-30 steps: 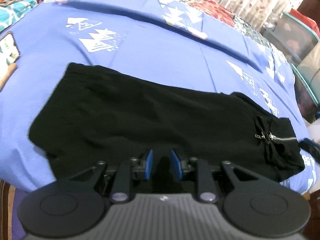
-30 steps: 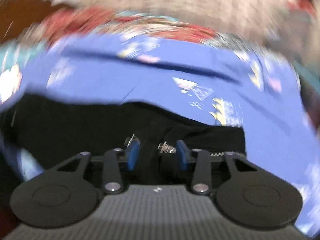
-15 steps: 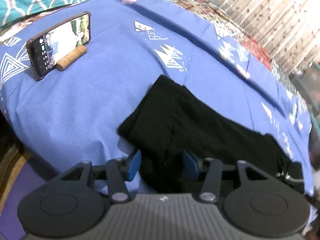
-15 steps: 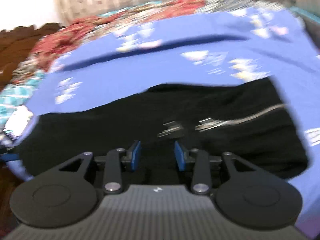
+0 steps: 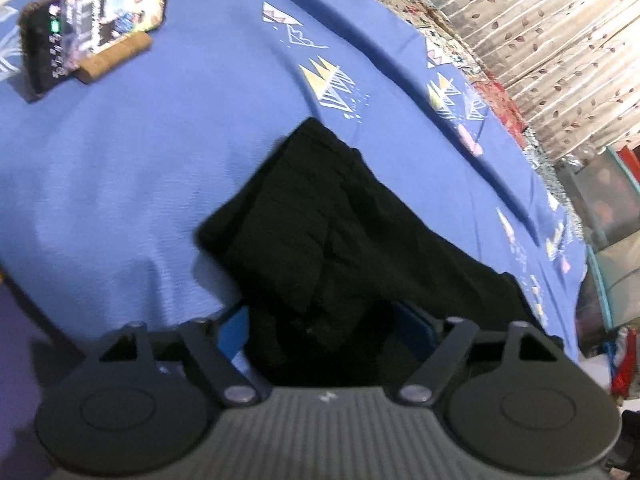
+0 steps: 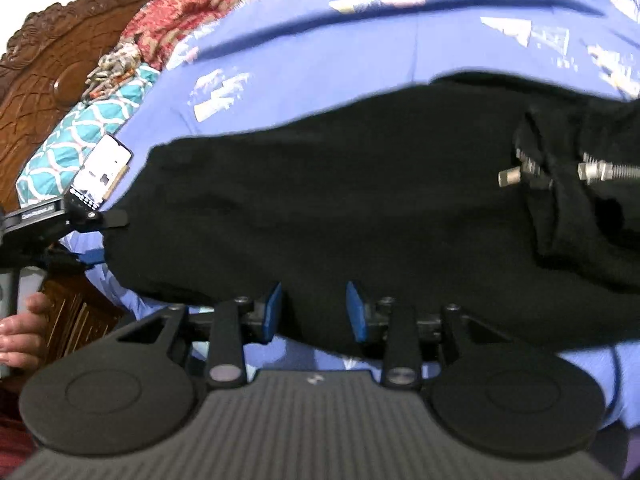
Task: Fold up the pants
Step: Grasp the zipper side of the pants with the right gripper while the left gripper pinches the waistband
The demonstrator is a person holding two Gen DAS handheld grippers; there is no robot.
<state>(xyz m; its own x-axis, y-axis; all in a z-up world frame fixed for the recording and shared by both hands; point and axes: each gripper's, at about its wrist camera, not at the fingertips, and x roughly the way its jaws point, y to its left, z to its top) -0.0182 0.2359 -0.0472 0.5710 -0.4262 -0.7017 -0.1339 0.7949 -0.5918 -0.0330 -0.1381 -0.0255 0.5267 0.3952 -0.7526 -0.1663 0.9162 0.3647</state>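
Black pants lie stretched across a blue patterned bedsheet. My left gripper is at their narrow leg end. Its jaws are opening wide, with bunched black cloth between them but not pressed by the pads. In the right wrist view the pants fill the middle, and their metal zipper shows at the far right. My right gripper hangs partly open over the near edge of the cloth, its pads apart. The left gripper shows at the pants' left end.
A phone leans on a cork stand at the sheet's far left, and the phone also shows beside a teal pillow. A carved wooden headboard stands behind. Curtains and a storage box flank the bed. A hand is at the left edge.
My left gripper slid along the pants to the leg end and its jaws spread wide. My right gripper moved away from the zipper toward the middle of the near edge, its gap unchanged.
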